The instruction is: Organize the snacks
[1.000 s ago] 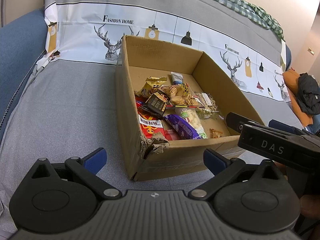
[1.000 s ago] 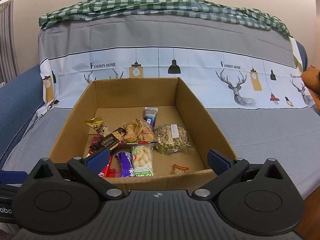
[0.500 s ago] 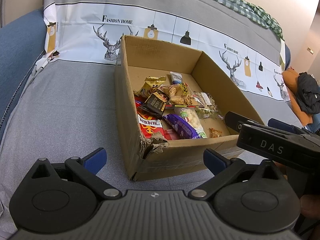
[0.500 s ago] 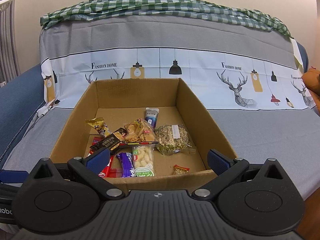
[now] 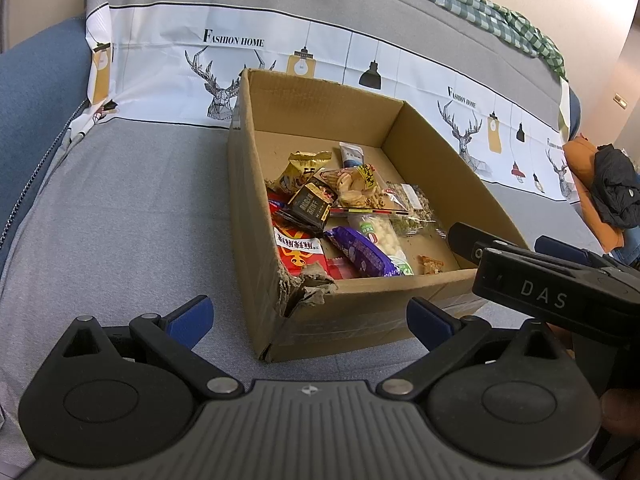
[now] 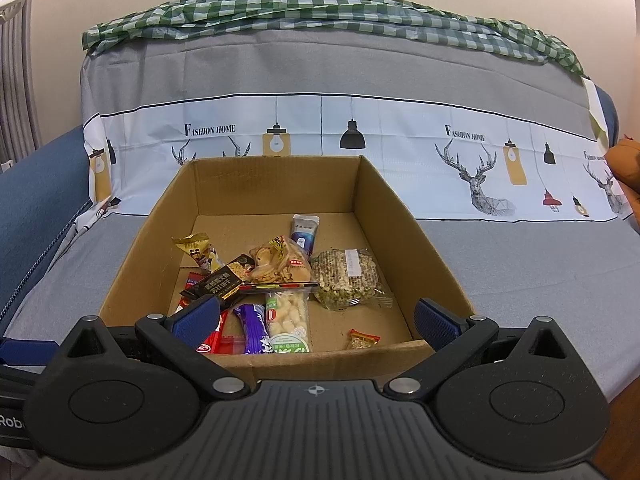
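Observation:
An open cardboard box [image 5: 244, 216] [image 6: 404, 216] stands on a grey sofa seat. Several snack packets lie in it: a purple bar [image 5: 360, 254] [image 6: 253, 330], a red packet [image 5: 298, 250], a black packet [image 5: 310, 206] [image 6: 218, 282], a gold packet [image 5: 302, 168] [image 6: 196, 250], a clear bag of green beans [image 6: 346, 278] and a white-nut pack [image 6: 288, 314]. My left gripper [image 5: 308, 318] is open and empty, just in front of the box's torn near corner. My right gripper [image 6: 316, 318] is open and empty over the box's near wall; it also shows in the left wrist view [image 5: 552, 280].
The sofa seat [image 5: 120, 220] is bare grey fabric left of the box. A printed cover [image 6: 400, 128] drapes the backrest, with a green checked cloth [image 6: 320, 8] on top. A dark jacket on an orange cushion [image 5: 612, 188] lies at the far right.
Both views have shifted very slightly; the box and snacks have not moved. Both grippers stay open.

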`<state>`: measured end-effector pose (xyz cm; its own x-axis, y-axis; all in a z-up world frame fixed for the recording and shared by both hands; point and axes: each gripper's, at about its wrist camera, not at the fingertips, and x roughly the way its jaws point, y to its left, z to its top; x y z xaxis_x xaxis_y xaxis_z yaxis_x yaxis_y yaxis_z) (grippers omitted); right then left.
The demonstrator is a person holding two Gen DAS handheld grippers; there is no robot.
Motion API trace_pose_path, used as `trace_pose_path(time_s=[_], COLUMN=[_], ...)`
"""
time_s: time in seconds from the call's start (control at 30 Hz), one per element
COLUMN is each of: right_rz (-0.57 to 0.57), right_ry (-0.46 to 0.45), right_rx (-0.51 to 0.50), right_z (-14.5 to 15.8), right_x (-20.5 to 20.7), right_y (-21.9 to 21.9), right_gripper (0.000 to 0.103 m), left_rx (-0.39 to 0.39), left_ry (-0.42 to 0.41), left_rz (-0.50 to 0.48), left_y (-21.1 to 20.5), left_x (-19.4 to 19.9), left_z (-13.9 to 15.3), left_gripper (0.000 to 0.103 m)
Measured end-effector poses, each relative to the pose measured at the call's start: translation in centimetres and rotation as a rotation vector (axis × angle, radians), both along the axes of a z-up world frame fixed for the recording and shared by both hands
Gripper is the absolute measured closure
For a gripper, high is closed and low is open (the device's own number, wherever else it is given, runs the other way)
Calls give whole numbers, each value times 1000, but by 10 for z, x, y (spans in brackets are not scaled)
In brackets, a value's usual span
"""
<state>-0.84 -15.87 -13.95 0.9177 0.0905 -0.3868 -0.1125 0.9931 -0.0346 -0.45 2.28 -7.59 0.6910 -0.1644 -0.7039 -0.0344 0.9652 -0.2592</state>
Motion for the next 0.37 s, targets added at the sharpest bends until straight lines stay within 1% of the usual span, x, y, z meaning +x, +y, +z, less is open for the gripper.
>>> trace_pose_path(time_s=[0.37], right_rz=[9], right_ry=[0], right_rx=[1], right_z=[-1], right_x=[2], right_y=[-2], right_gripper=[1], left_rx=[-3], left_ry=[-11], left_rz=[-13], left_y=[-2], left_x=[1], left_z=[-4], left_gripper=[0])
